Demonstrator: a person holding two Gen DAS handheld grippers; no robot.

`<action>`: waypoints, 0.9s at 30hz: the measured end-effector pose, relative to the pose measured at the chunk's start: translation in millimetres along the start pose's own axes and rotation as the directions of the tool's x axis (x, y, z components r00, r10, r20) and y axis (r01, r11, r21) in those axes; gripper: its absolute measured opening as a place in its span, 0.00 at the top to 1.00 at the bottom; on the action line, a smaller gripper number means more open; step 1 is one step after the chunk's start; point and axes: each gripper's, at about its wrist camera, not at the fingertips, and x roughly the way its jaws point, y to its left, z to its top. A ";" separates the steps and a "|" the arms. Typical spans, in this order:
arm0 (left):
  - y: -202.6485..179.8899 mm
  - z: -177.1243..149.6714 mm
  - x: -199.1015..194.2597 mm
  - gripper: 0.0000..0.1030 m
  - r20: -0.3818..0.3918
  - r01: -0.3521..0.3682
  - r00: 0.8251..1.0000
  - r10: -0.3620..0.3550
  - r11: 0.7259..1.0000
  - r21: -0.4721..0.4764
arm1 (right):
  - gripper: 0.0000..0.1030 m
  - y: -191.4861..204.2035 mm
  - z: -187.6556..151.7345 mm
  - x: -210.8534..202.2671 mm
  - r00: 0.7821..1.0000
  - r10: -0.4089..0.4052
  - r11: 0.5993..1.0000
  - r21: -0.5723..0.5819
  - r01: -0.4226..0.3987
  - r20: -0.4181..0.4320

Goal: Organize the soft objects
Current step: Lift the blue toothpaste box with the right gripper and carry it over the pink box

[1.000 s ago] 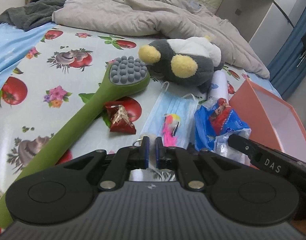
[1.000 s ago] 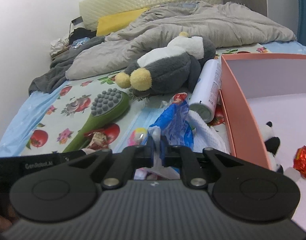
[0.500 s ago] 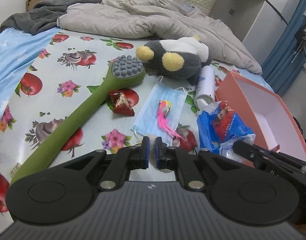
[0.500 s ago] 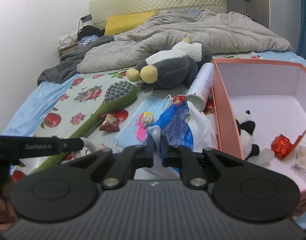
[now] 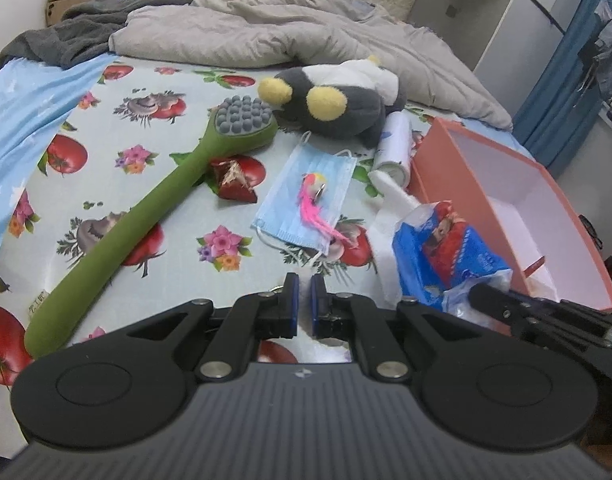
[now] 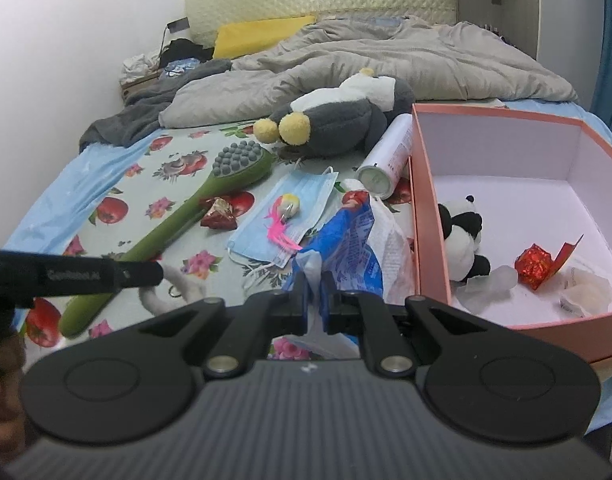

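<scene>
Fruit-printed bed sheet [image 5: 118, 184] carries everything. Nearest, the left gripper [image 5: 302, 300] hangs above it, its fingers nearly together with only a thin gap; a small metal ring shows at the tips, but whether they pinch anything I cannot tell. The right gripper [image 6: 313, 300] has its fingers clamped on a blue plastic bag [image 6: 345, 240], which lies over white paper just beside the pink box [image 6: 427, 216]. Inside the box lie a panda toy [image 6: 461, 236] and a red wrapper [image 6: 533, 264]. Farther out, a blue face mask [image 5: 306, 196] lies flat with a pink feather toy [image 5: 315, 204] on it, near a green brush [image 5: 158, 212] and a white can [image 5: 393, 148]. Beyond them rests a grey plush toy [image 5: 337, 100], against the rumpled grey blanket [image 5: 290, 32].
</scene>
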 end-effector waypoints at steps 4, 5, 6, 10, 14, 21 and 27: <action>-4.5 8.5 -8.7 0.93 0.014 0.025 1.000 -0.025 1.000 0.003 | 0.91 -1.6 7.5 -8.3 1.000 0.017 1.000 0.011 -0.017 0.017; -5.5 11.7 -10.1 0.93 0.014 0.033 0.999 -0.033 0.999 0.002 | 0.91 -1.9 10.5 -11.8 0.999 0.019 1.000 0.011 -0.020 0.026; -7.1 15.1 -12.0 0.93 0.016 0.044 0.999 -0.044 0.999 0.004 | 0.91 -2.1 12.7 -15.0 0.999 0.021 1.000 0.010 -0.021 0.034; -16.5 33.0 -19.6 0.93 0.037 0.079 0.996 -0.080 0.997 0.016 | 0.91 -5.2 24.4 -30.0 0.997 0.030 0.999 0.010 -0.031 0.073; -32.5 52.5 -29.3 0.93 0.068 0.113 0.991 -0.115 0.993 0.043 | 0.91 -10.8 38.2 -45.3 0.992 0.031 0.999 0.010 -0.032 0.120; -70.4 86.1 -46.5 0.93 0.105 0.152 0.981 -0.164 0.982 0.115 | 0.91 -26.2 62.3 -67.0 0.978 0.001 1.000 0.020 -0.005 0.208; -99.4 110.6 -48.9 0.93 0.110 0.205 0.969 -0.220 0.969 0.135 | 0.91 -39.4 78.0 -73.1 0.968 -0.024 0.999 0.026 0.018 0.249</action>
